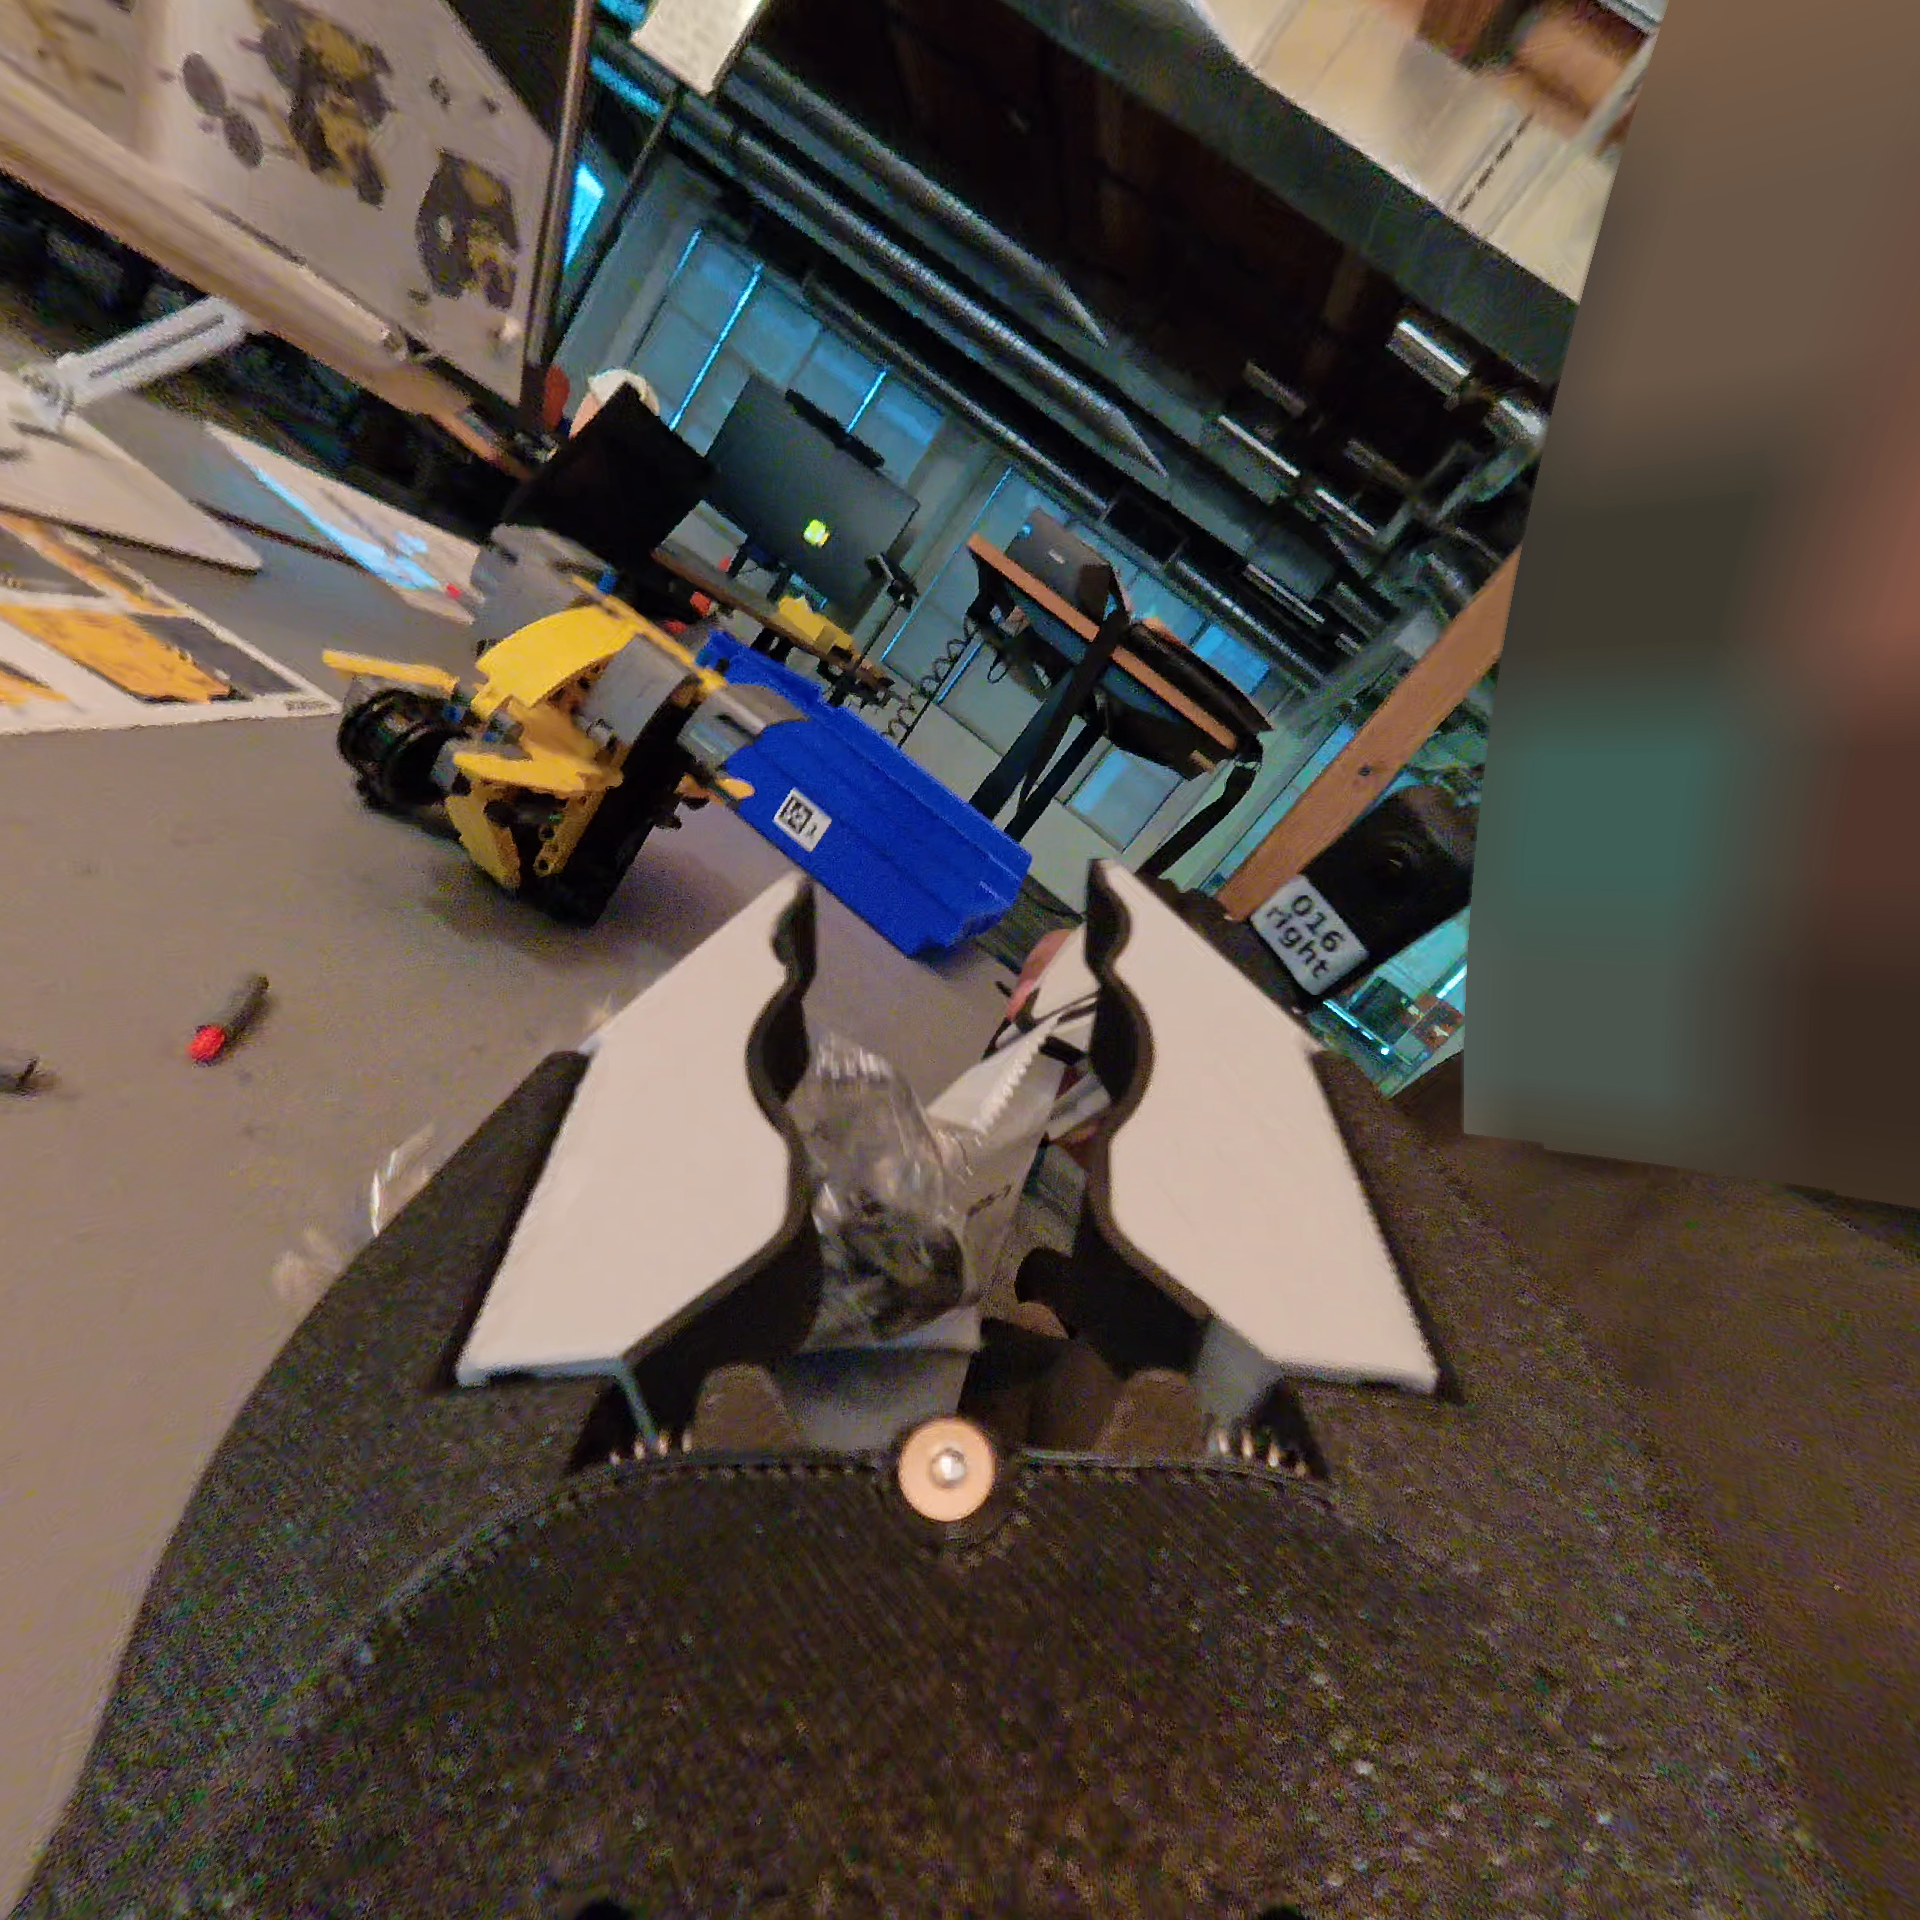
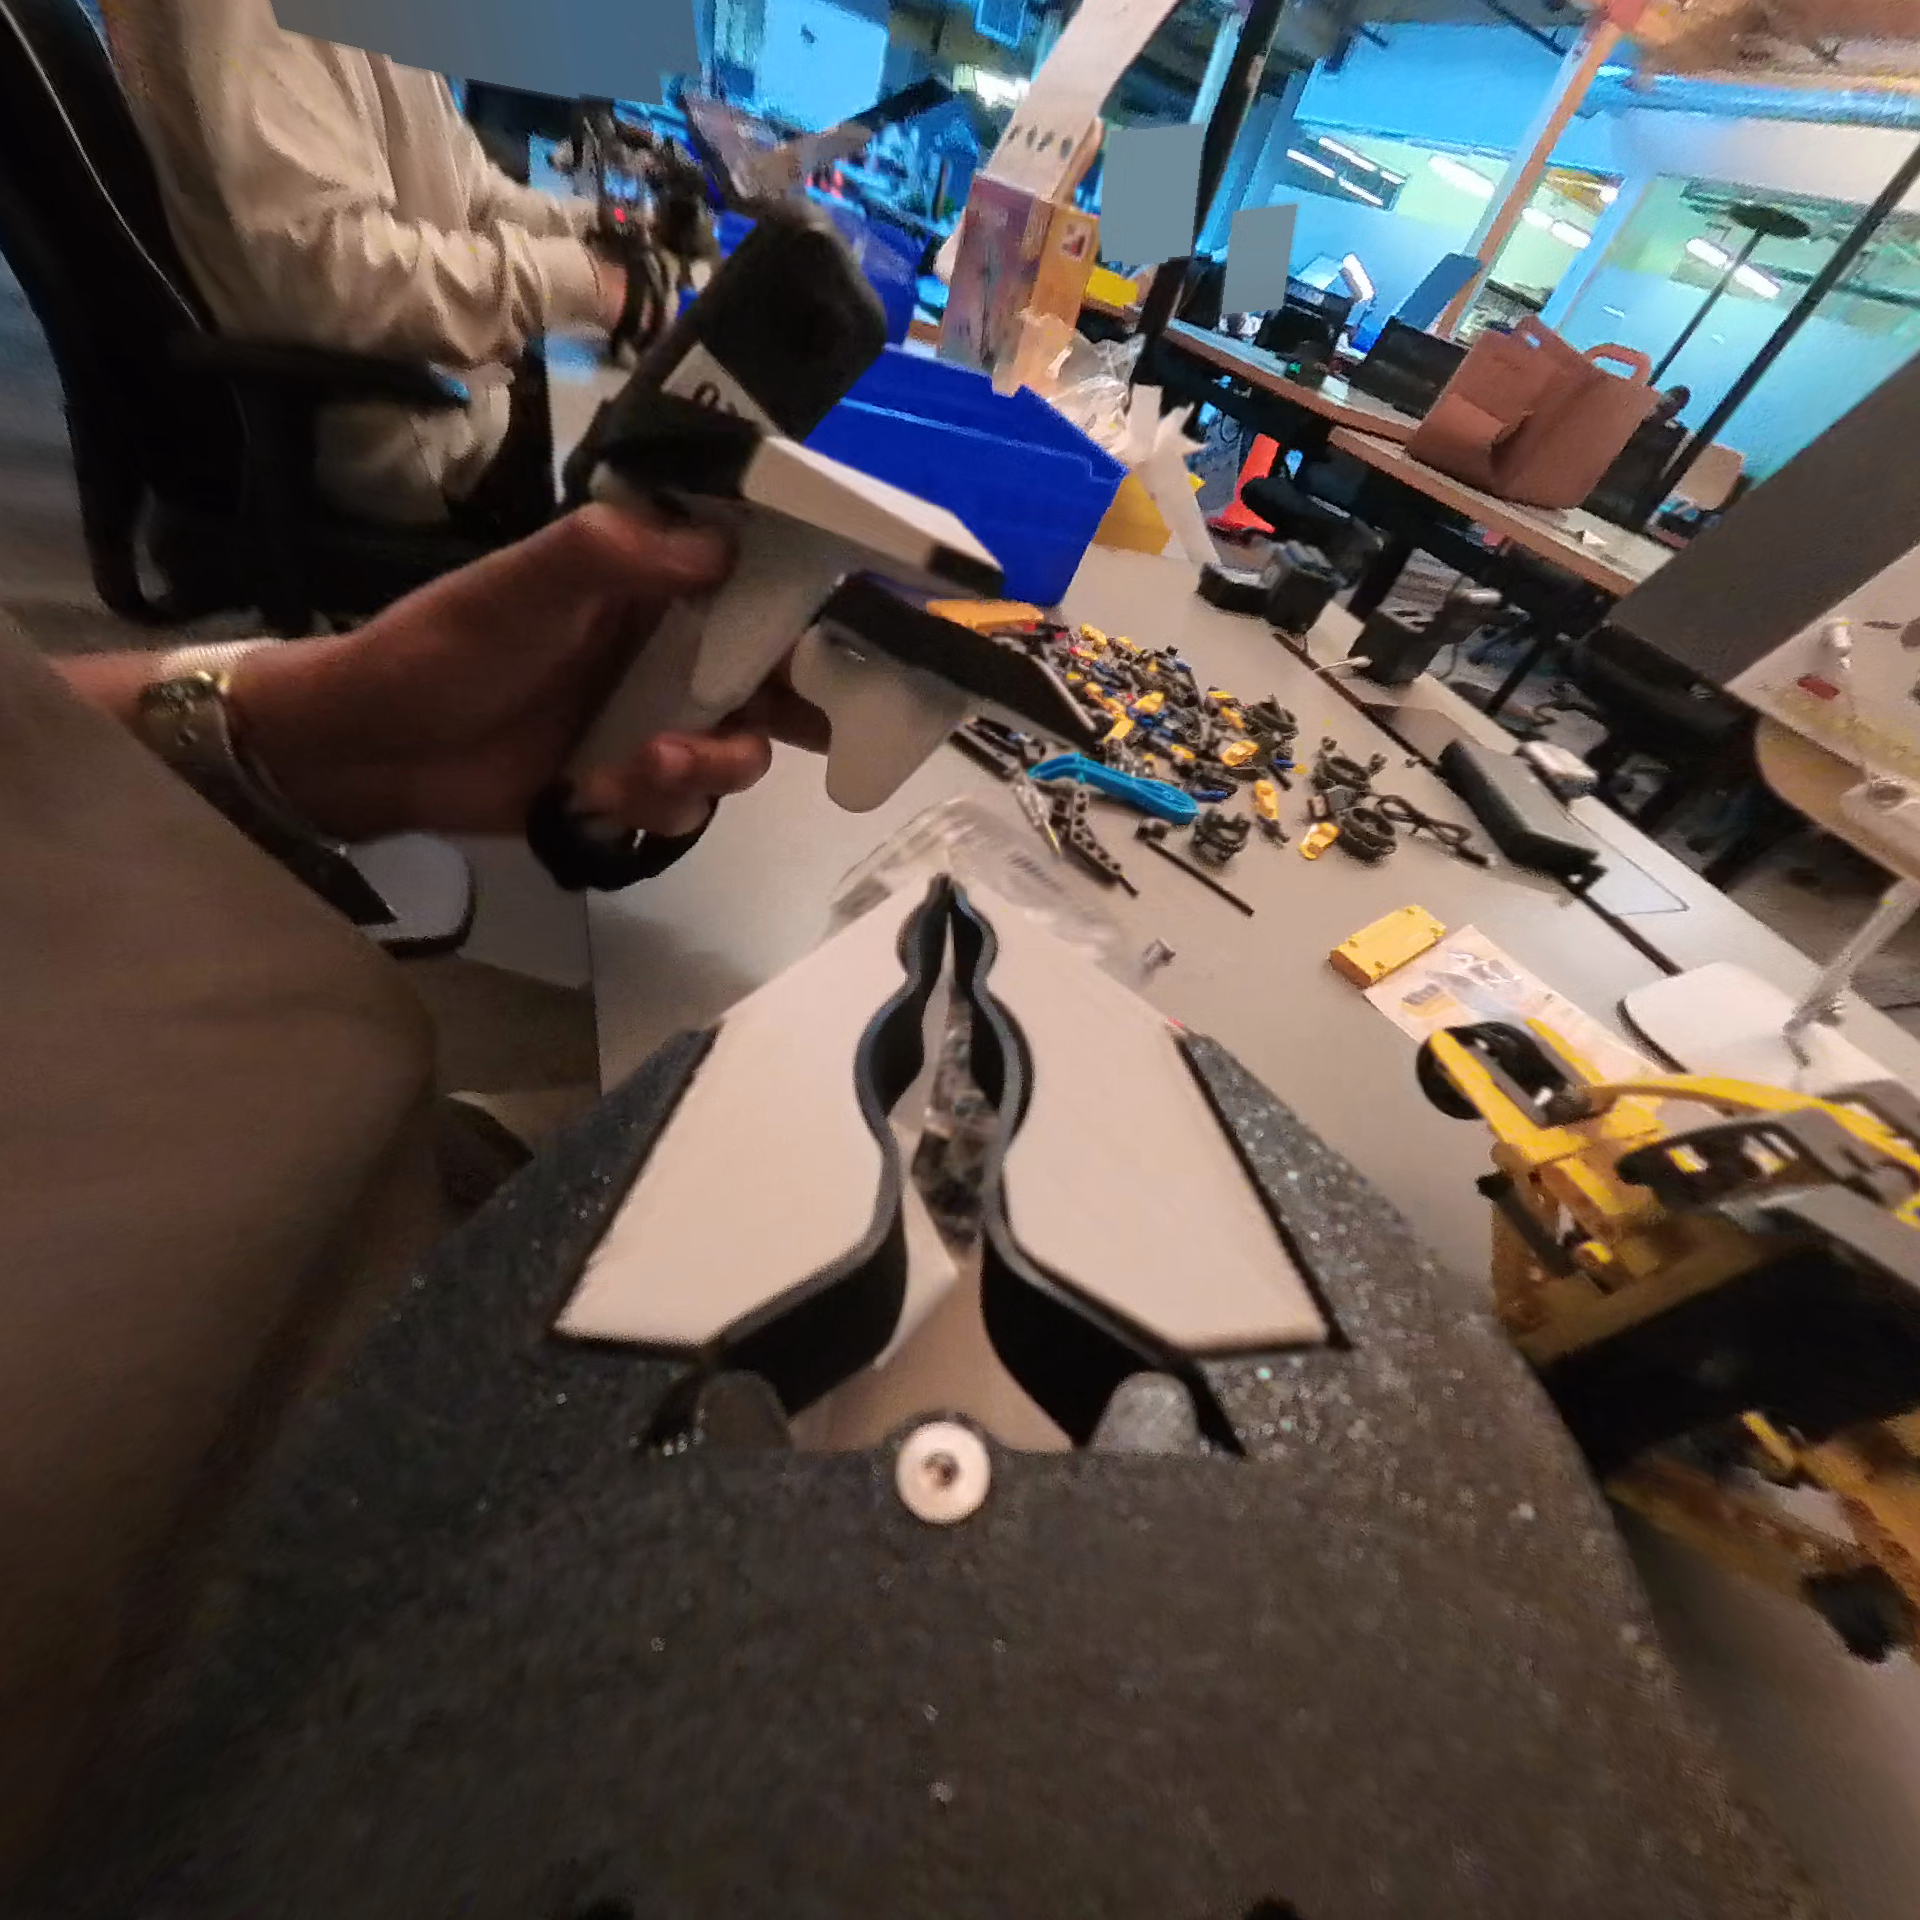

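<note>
A clear plastic bag (image 1: 894, 1195) of small dark building pieces sits between the fingers of both grippers. The left gripper (image 1: 948, 904) has its fingers apart at the tips, the bag lodged in the wider gap farther back; whether they press it I cannot tell. The right gripper (image 2: 948, 904) is closed almost tip to tip on the bag (image 2: 956, 1122). A person's hand (image 2: 499, 696) grasps the left gripper's handle, wrist bearing a watch (image 2: 192, 717). Beyond, on the grey table (image 1: 156, 883), stand a yellow brick-built vehicle (image 1: 540, 748) and a blue bin (image 1: 873, 831) carrying a small white coded label. Loose pieces (image 2: 1195, 727) lie scattered farther off.
</note>
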Motion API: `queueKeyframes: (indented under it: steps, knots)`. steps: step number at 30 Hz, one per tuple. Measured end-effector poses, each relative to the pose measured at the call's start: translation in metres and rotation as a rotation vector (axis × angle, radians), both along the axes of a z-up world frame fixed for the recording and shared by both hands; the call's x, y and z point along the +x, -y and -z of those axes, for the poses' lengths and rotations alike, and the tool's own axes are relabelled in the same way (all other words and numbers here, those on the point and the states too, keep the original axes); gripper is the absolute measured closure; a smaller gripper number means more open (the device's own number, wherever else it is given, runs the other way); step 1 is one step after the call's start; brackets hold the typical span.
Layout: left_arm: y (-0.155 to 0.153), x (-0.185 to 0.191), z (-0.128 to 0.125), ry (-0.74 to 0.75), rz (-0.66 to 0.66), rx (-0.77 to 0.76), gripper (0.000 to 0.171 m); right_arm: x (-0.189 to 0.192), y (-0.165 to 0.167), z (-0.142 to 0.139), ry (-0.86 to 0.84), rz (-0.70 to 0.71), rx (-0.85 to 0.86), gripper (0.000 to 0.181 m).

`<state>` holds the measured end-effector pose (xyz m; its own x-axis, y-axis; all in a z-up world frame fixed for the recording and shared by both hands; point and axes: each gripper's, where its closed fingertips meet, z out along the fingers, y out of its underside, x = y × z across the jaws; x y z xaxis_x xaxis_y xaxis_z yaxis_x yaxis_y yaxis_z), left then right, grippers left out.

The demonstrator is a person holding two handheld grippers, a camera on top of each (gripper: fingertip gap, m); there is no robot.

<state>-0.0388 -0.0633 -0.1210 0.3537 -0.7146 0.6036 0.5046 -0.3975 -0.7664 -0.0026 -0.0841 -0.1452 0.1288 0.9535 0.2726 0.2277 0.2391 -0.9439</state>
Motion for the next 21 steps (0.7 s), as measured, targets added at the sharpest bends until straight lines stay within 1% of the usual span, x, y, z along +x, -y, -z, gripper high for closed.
queueKeyframes:
  steps: [1,3,4,7,9,11,14,17,18,19,21]
  knots:
    - [-0.001,0.002,0.006,-0.022,0.005,-0.021,0.125,-0.003,0.002,0.002,0.006,0.002,0.014,0.181]
    - [-0.004,0.006,0.021,-0.088,0.004,-0.074,0.126,-0.005,0.006,0.000,-0.018,-0.003,0.005,0.181]
    - [-0.003,0.006,0.022,-0.095,0.003,-0.079,0.126,-0.005,0.005,0.000,-0.021,-0.002,-0.011,0.181]
    - [0.005,-0.007,0.011,-0.043,-0.033,-0.038,0.127,0.000,0.004,0.001,-0.031,-0.003,-0.056,0.181]
    - [0.010,-0.019,0.010,-0.055,-0.069,-0.030,0.129,0.002,0.005,0.002,-0.047,-0.007,-0.083,0.181]
    - [0.015,-0.022,0.017,-0.115,-0.073,-0.062,0.130,0.002,0.007,0.003,-0.056,-0.014,-0.106,0.181]
    - [0.024,-0.008,0.034,-0.219,-0.011,-0.124,0.130,-0.001,0.009,0.002,-0.081,-0.022,-0.133,0.181]
    - [0.028,0.005,0.045,-0.325,-0.015,-0.120,0.129,-0.004,0.012,-0.002,-0.107,-0.034,-0.159,0.180]
    - [0.026,0.006,0.048,-0.365,-0.039,-0.109,0.135,-0.005,0.013,-0.003,-0.113,-0.045,-0.170,0.180]
    - [0.024,0.005,0.051,-0.402,-0.060,-0.095,0.154,-0.006,0.016,-0.004,-0.119,-0.065,-0.184,0.180]
    - [0.023,0.008,0.051,-0.414,-0.058,-0.076,0.163,-0.008,0.026,-0.006,-0.125,-0.135,-0.225,0.176]
